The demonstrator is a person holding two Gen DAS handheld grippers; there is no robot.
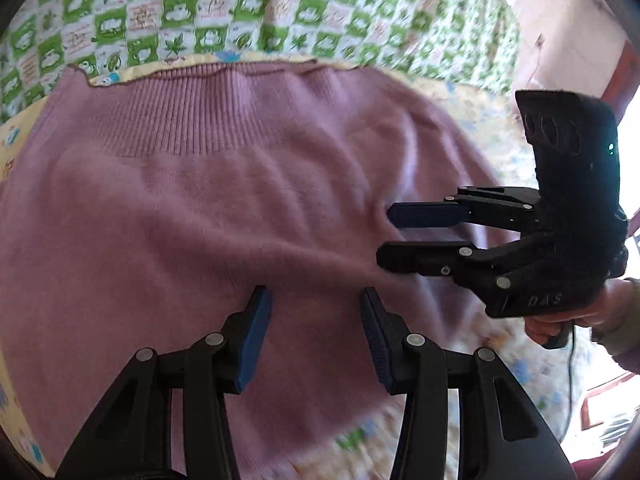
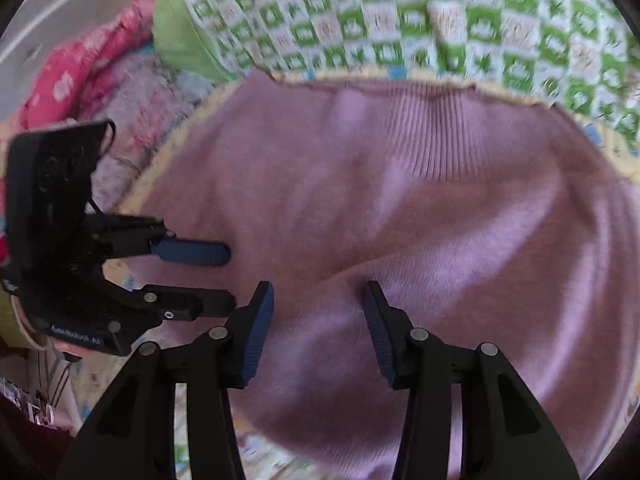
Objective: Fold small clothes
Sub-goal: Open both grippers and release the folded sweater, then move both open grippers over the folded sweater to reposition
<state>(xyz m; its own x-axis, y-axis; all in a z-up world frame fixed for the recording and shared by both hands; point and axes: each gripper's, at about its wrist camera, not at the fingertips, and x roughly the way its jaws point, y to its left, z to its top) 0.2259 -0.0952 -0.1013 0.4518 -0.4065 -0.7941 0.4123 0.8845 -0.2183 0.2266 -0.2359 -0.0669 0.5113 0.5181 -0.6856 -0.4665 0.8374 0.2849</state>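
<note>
In your left wrist view, the mauve knit sweater (image 1: pixel 208 216) fills the left and middle of the picture, spread over a pale yellow printed sheet (image 1: pixel 472 104) with its ribbed hem (image 1: pixel 188 120) turned toward the far side. Beyond that hem lies a green-and-white checked quilt (image 1: pixel 248 8). Your left claw (image 1: pixel 316 304) is released, its blue pads (image 1: pixel 254 340) standing wide apart just above the sweater's near half, with nothing between them. To the right, your right claw (image 1: pixel 384 236) reaches in sideways over the sweater's right edge, also released; its fingers are parted with a fold of knit bunched up near their tips. Whether the fabric sits between them I cannot tell. Your hand (image 1: pixel 568 316) grips its handle at the far right.

In your right wrist view, a pink patterned cloth (image 2: pixel 80 64) and a pale fuzzy blanket (image 2: pixel 144 116) are piled at the far left, beside a green pillow edge (image 2: pixel 180 40). Your left claw (image 2: pixel 230 276) comes in from the left, spread over the sweater's (image 2: pixel 440 220) left border. Your right claw (image 2: pixel 318 300) hangs released over the middle, where a raised crease runs between its pads (image 2: pixel 256 336). The checked quilt (image 2: pixel 440 20) crosses the top.
</note>
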